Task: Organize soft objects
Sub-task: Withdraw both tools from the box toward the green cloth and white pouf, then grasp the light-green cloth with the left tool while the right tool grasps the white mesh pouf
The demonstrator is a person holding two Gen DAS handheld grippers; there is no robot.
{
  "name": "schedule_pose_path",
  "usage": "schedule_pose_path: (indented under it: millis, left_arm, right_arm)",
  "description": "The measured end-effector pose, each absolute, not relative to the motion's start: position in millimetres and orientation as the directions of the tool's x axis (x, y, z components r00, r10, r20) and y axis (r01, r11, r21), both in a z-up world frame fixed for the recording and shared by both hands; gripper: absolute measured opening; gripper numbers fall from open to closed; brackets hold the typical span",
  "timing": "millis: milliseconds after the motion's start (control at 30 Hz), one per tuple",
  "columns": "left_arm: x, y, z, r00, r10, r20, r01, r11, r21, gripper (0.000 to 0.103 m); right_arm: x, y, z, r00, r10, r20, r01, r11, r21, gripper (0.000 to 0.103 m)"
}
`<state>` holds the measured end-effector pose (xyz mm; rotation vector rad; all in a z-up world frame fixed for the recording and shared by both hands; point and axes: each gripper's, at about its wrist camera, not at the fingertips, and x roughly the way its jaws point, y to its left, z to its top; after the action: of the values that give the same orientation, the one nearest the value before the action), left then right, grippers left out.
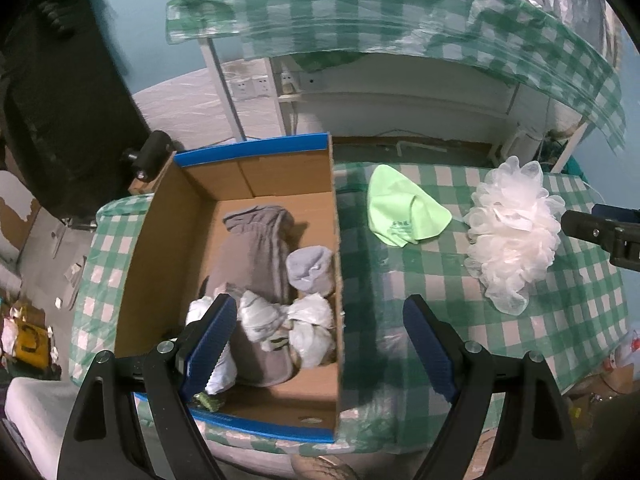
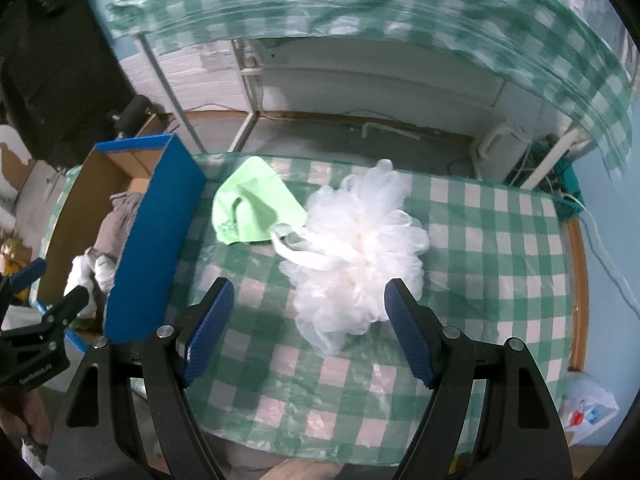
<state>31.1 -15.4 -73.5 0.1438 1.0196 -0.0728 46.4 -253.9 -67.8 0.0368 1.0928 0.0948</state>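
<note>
while the white bath pouf (image 2: 360, 256) sits on the checked table (image 2: 500, 280) beside a green cloth (image 2: 256, 212), right gripper (image 2: 308, 332) hangs over it w/ jaws apart, empty. left gripper (image 1: 320, 344) spread, empty, straddling cardboard box (image 1: 160, 240) wall; grey towel (image 1: 256, 256) & socks (image 1: 310, 268) inside.

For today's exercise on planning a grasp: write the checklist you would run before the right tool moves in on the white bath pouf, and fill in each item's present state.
1. Right tool open and empty: ok.
2. White bath pouf lies ahead of the right tool, free on the checked tablecloth: ok.
3. Pouf clear of the green cloth: cannot tell; its loop lies at the cloth's edge.
4. Cardboard box open on top with bare floor showing: ok.
5. Left tool open, empty, apart from the pouf: ok.
</note>
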Motion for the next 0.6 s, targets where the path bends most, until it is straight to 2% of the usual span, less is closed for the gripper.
schedule_pose_path:
  millis: [333, 600]
  left_arm:
    - [67.2, -51.7, -90.3, 0.485, 0.05, -0.873, 0.162, 0.976, 0.146, 0.086]
    - [100.3, -61.6, -108.1, 0.407, 0.021, -0.913, 0.161, 0.982, 0.095, 0.086]
  right_arm:
    - [79.7, -267.7, -80.8, 0.42, 0.067, -0.905, -0.063, 0.997, 0.045, 0.077]
    - [106.7, -274.7, -94.2, 0.359, 0.063, -0.931, -0.091, 0.995, 0.032, 0.077]
